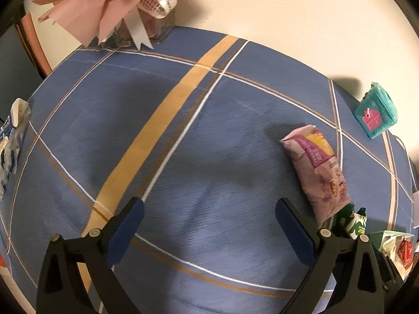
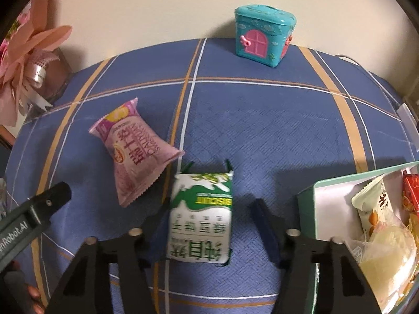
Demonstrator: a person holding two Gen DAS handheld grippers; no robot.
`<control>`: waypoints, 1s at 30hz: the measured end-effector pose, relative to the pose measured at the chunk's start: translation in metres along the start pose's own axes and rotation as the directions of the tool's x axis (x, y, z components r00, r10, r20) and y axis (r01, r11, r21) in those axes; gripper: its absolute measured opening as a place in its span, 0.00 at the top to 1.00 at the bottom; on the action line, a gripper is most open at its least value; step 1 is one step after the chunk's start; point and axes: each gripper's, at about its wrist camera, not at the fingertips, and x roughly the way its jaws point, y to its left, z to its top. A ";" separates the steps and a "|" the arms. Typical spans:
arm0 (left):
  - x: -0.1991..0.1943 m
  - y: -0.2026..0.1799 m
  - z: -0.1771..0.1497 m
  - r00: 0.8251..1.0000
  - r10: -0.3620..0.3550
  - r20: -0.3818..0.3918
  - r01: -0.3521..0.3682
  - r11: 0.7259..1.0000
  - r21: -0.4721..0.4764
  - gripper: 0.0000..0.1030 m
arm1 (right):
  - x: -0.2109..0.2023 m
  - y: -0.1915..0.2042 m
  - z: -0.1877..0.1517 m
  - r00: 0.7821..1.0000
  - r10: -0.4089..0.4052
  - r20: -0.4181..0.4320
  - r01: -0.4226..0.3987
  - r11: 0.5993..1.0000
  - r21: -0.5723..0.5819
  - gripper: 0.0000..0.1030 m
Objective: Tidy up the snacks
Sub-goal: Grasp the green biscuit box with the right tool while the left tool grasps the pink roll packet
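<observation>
- The right gripper [image 2: 209,209] points down at the blue checked tablecloth [image 2: 262,130] with a green and white biscuit packet [image 2: 200,217] lying between its jaws. The left finger touches the packet's edge, while the right finger stands clear of it with cloth showing between, so the packet is not clamped.
- The left gripper [image 1: 209,225] hangs wide open over bare cloth with nothing between its fingers.
- A pink snack packet [image 2: 136,151] lies just beside the biscuit packet, up and to its left.
- A pale green box [image 2: 309,209] at the right edge holds several wrapped snacks; it is cut off by the frame, so I cannot count them.
- A teal house-shaped tin [image 2: 263,38] stands at the far edge of the table by the wall.
- A pink paper bouquet [image 1: 104,2] with a ribbon sits in the far left corner, partly out of view.
- A blue and white bag [image 1: 11,141] at the left edge is too cropped to identify.
</observation>
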 end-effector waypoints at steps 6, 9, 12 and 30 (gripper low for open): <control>-0.002 -0.027 0.004 0.996 -0.091 0.002 0.091 0.996 0.004 0.03 | 0.001 -0.012 0.006 1.000 0.014 0.010 -0.015 1.000 0.009 0.59; -0.002 -0.040 0.010 0.991 -0.131 0.002 0.131 0.991 0.004 0.03 | 0.000 -0.015 0.007 1.000 0.014 0.021 -0.015 1.000 0.006 0.59; 0.001 -0.057 0.017 0.985 -0.173 -0.010 0.173 0.985 0.009 0.03 | 0.000 -0.020 0.008 0.999 0.019 0.033 -0.019 1.000 0.013 0.59; 0.017 -0.084 0.014 0.990 -0.132 -0.043 0.133 0.991 0.007 0.58 | -0.006 -0.025 0.009 0.998 0.061 0.026 -0.061 0.998 0.009 0.59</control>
